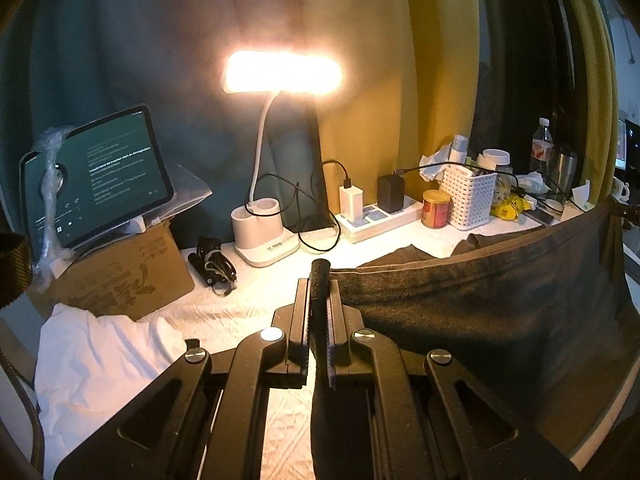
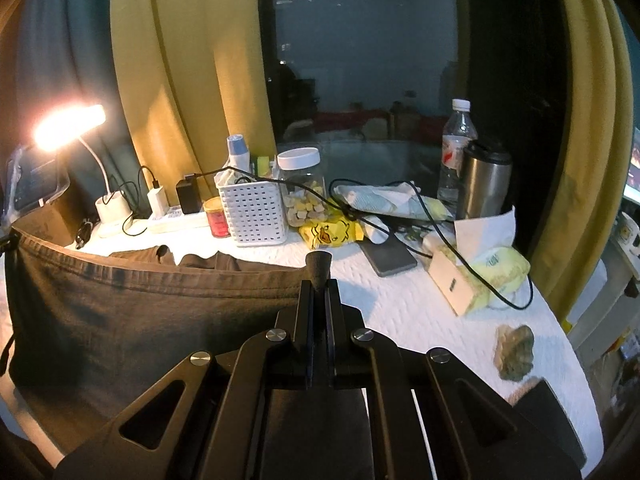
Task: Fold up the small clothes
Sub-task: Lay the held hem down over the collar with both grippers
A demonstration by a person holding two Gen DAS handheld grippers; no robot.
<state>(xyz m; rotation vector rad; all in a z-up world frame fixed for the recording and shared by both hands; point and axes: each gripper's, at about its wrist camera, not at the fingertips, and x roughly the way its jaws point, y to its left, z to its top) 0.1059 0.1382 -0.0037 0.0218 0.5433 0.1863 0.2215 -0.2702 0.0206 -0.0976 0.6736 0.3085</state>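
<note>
While both tongs (image 1: 319,280) (image 2: 319,276) pinch the dark garment (image 1: 480,312), jar (image 2: 301,192) holds pale pieces, cloth-stuffed basket (image 2: 256,212)

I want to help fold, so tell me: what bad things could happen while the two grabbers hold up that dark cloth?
1. The left gripper and right gripper each pinch only a small bit of the dark garment's edge, so a corner might slip free.
2. The hanging cloth could sweep into the black cable or white basket and drag them.
3. The lower part resting on the table could bunch up.

One dark garment (image 2: 132,312), one lamp (image 1: 282,72), two chargers (image 1: 352,200)
</note>
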